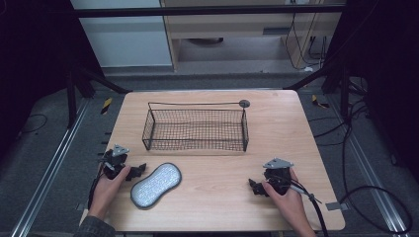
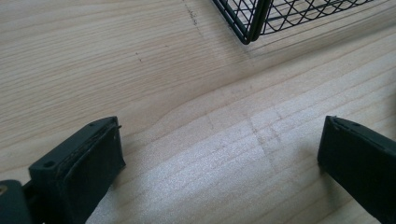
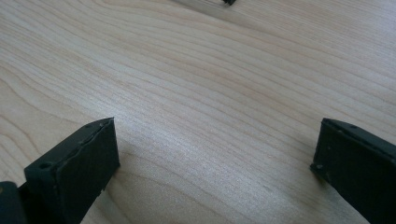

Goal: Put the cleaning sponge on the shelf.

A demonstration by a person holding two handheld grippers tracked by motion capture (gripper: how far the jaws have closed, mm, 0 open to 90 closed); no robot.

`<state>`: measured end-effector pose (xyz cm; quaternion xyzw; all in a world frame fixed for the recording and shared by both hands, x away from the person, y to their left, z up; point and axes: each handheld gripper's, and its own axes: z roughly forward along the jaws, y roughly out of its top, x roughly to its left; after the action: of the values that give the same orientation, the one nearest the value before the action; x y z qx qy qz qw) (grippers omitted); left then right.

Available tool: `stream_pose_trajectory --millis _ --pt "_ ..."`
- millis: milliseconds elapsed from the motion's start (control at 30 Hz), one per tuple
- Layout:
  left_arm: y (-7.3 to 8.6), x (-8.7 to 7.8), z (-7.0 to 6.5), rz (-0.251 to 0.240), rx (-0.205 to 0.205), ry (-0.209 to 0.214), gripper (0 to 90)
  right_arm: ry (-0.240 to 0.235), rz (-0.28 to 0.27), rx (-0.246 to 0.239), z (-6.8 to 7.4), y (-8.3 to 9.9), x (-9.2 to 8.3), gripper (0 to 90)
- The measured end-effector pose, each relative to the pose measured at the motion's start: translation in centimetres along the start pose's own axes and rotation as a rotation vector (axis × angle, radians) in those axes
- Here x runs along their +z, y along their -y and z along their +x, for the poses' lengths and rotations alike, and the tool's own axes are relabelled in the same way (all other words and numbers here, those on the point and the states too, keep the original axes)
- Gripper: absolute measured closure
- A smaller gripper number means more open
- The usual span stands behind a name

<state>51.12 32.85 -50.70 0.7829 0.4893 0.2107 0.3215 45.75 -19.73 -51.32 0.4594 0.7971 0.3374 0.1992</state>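
Low at the frame's left, the left gripper (image 1: 140, 170) rests wide-jawed just beside the grey pad (image 1: 156, 184); bare table (image 1: 222, 168) separates it from the equally wide right gripper (image 1: 253, 186) and the wire basket (image 1: 195, 129) above.

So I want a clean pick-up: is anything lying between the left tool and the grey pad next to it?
Nothing visible. The left tool is open and points at the grey pad, with bare table between them. The wire basket sits farther back, off that line.
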Motion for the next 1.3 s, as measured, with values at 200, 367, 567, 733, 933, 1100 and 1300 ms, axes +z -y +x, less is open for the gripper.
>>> stream_pose_trajectory --millis 200,367,567,733,933,1100,1300 --pt "-0.2 -1.1 -0.3 -0.018 0.015 0.0 3.2 0.004 -0.001 0.012 0.1 -0.1 0.1 0.3" --pt "-0.6 -3.1 -0.5 -0.067 0.001 -0.019 2.7 0.005 -0.002 0.014 0.2 -0.1 0.1 0.4" --pt "-1.3 -5.1 -0.5 -0.117 -0.033 -0.044 3.0 0.005 -0.001 0.012 0.2 0.0 0.0 0.4" --pt "-1.9 -6.1 -1.0 -0.131 -0.02 -0.024 3.1 0.005 -0.001 0.011 0.2 0.0 0.0 0.4" --pt "-3.1 -6.7 -2.6 -0.078 0.036 0.035 3.0 0.005 -0.001 0.011 0.2 0.0 0.0 0.4" --pt "-3.8 -6.7 -4.6 0.023 0.121 0.077 3.1 0.005 -0.001 0.011 0.2 0.0 0.0 0.4" --pt "-4.2 -6.4 -7.0 0.088 0.235 0.156 5.5 0.007 -0.001 0.013 0.2 0.0 0.0 0.4"
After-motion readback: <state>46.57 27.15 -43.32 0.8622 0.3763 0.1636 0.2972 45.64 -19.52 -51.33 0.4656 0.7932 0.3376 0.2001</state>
